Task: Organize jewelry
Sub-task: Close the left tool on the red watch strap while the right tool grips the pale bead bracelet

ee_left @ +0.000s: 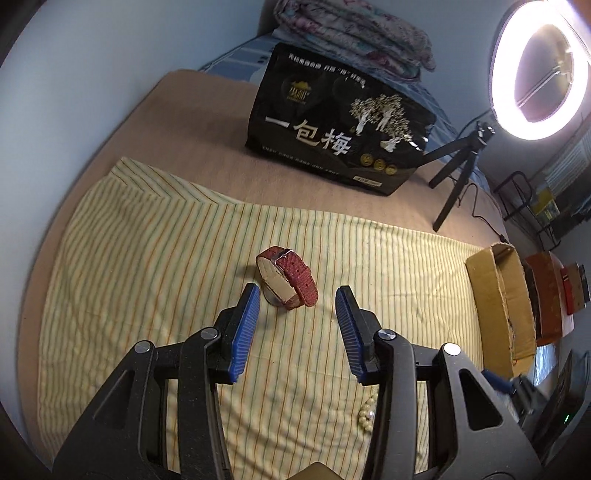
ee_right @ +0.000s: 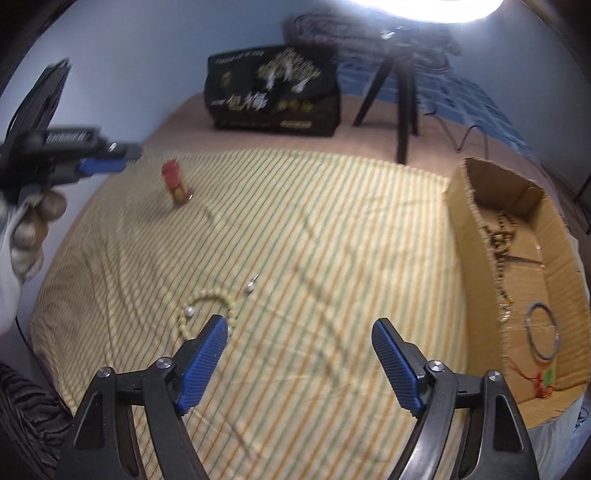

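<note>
A red watch [ee_left: 287,277] with a looped strap lies on the striped cloth [ee_left: 147,258], just ahead of my open, empty left gripper [ee_left: 298,300]; it shows blurred in the right wrist view [ee_right: 174,181]. A pearl bracelet [ee_right: 207,312] and a pearl pin [ee_right: 252,283] lie on the cloth by the left finger of my open, empty right gripper [ee_right: 299,334]. Part of the bracelet shows in the left wrist view [ee_left: 367,411]. A cardboard box [ee_right: 480,236] at the right holds a bead necklace [ee_right: 498,240], a silver bangle [ee_right: 543,334] and a red-corded charm [ee_right: 546,380].
A black snack bag [ee_left: 340,122] stands at the back of the bed. A small black tripod [ee_left: 458,166] with a cable and a lit ring light [ee_left: 539,70] stand at the back right. Folded blankets [ee_left: 354,33] lie behind. Small boxes [ee_left: 554,291] sit beyond the cardboard box [ee_left: 498,295].
</note>
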Action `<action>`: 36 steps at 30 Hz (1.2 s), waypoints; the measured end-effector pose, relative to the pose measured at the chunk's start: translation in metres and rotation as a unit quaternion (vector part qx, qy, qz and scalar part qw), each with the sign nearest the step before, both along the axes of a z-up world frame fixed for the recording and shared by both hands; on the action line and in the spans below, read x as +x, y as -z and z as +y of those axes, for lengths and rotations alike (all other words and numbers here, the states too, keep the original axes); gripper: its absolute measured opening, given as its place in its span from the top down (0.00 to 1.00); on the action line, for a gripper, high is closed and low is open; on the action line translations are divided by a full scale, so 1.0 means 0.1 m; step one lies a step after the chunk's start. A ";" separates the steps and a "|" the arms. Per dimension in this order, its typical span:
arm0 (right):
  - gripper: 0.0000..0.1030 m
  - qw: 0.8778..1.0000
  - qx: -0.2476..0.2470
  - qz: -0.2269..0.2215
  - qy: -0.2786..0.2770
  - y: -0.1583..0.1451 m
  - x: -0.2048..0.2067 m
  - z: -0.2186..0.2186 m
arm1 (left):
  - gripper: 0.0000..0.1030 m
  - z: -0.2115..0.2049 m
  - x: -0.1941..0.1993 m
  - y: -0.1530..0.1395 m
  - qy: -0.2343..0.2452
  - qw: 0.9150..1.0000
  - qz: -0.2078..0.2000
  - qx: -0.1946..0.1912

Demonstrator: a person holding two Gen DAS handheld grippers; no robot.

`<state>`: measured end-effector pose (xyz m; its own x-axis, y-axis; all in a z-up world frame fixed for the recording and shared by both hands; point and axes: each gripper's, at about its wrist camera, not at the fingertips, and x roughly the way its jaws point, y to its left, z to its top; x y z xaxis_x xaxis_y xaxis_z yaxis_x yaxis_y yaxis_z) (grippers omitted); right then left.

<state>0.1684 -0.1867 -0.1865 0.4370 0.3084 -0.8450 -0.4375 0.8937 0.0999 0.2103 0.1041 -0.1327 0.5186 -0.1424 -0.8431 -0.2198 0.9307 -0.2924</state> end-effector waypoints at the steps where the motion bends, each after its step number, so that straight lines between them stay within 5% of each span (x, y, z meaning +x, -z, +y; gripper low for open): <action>1: 0.23 1.000 0.000 0.005 -0.003 0.04 -0.01 0.03 | 0.58 -0.01 0.03 0.03 -0.001 1.000 0.004 -0.004; 16: 0.51 0.997 0.000 0.070 -0.036 0.40 0.04 0.30 | 0.55 -0.05 0.40 0.31 -0.014 0.999 0.042 -0.010; 30: 0.64 0.996 0.010 0.076 -0.044 0.41 0.16 0.44 | 0.55 -0.12 0.58 0.54 -0.022 0.997 0.069 0.009; 36: 0.71 0.996 -0.028 0.055 -0.062 0.44 0.13 0.61 | 0.55 -0.15 0.61 0.59 -0.019 0.997 0.074 0.017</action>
